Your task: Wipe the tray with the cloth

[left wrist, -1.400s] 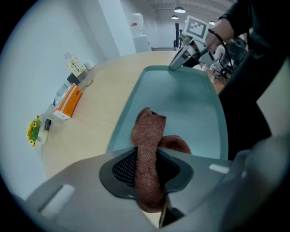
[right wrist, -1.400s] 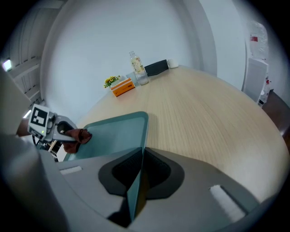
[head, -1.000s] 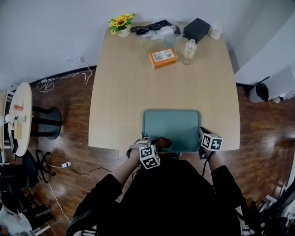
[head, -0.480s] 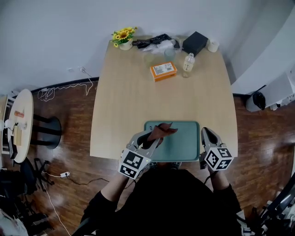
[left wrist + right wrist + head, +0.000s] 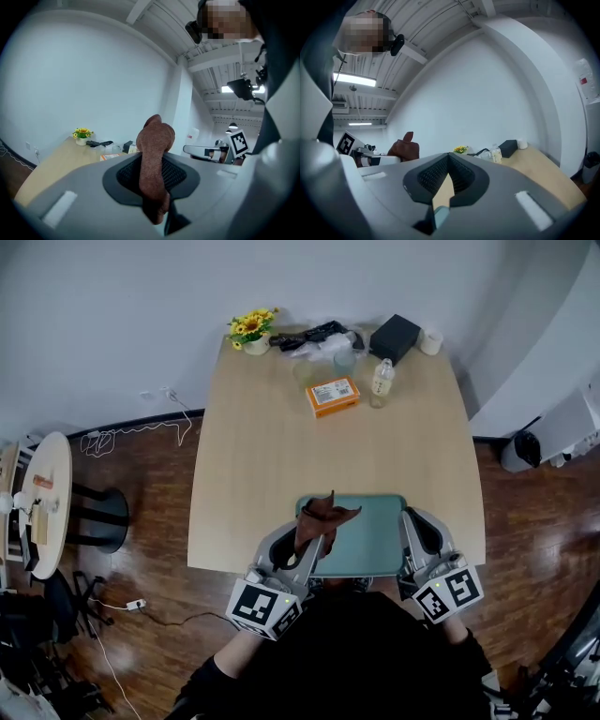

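Observation:
The teal tray (image 5: 375,532) lies at the near edge of the wooden table (image 5: 262,446). My left gripper (image 5: 312,538) is shut on the brown cloth (image 5: 325,514) and holds it up over the tray's left part. In the left gripper view the cloth (image 5: 153,154) stands up from between the closed jaws of that gripper (image 5: 155,180). My right gripper (image 5: 413,519) hovers by the tray's right edge. Its jaws (image 5: 447,174) are shut with nothing between the pads, and the cloth (image 5: 404,148) shows to its left.
At the table's far end stand a pot of yellow flowers (image 5: 251,330), black cables (image 5: 305,334), a black box (image 5: 395,337), a white cup (image 5: 430,340), a bottle (image 5: 381,379) and an orange box (image 5: 332,395). A round side table (image 5: 42,502) is on the floor at left.
Both grippers have drawn back toward me and tilted upward. The left one has lifted the cloth off the tray. The right one has come away from the tray's right edge.

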`<state>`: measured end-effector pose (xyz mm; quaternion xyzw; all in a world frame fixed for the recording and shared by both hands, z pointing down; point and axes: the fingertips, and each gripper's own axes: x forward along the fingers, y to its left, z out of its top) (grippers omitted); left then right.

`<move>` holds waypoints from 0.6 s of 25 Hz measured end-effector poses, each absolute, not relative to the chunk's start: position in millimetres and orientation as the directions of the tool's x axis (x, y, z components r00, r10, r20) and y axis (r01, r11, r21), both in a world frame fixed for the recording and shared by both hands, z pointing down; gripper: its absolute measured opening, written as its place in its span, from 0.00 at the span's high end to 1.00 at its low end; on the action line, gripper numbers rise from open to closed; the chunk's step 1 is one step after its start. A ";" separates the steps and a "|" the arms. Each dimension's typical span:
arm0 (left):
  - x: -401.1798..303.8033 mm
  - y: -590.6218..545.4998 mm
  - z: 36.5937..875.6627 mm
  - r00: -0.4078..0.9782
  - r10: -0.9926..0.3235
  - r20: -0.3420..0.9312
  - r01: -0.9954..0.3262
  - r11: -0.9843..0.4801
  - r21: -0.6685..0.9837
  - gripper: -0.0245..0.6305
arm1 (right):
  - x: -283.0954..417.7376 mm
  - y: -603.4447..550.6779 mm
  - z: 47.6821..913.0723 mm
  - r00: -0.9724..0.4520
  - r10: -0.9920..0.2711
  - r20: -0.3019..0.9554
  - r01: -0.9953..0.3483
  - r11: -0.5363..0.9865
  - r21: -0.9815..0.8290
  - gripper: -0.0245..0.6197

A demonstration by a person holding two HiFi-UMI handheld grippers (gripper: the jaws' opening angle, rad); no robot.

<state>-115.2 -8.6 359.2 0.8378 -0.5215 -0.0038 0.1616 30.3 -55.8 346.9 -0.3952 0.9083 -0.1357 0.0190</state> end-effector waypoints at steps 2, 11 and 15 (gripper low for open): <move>-117.2 -9.5 359.5 0.450 -0.878 0.163 -0.874 -0.396 0.282 0.86 | 26.7 -54.0 348.2 -0.697 -0.713 0.075 -0.704 0.662 -0.258 0.96; -121.9 -12.7 362.4 0.438 -0.883 0.169 -0.876 -0.376 0.303 0.86 | 27.5 -52.3 349.5 -0.691 -0.718 0.082 -0.713 0.658 -0.241 0.96; -119.8 -11.4 363.2 0.443 -0.880 0.173 -0.873 -0.380 0.305 0.86 | 27.6 -51.0 348.9 -0.689 -0.720 0.080 -0.715 0.658 -0.235 0.96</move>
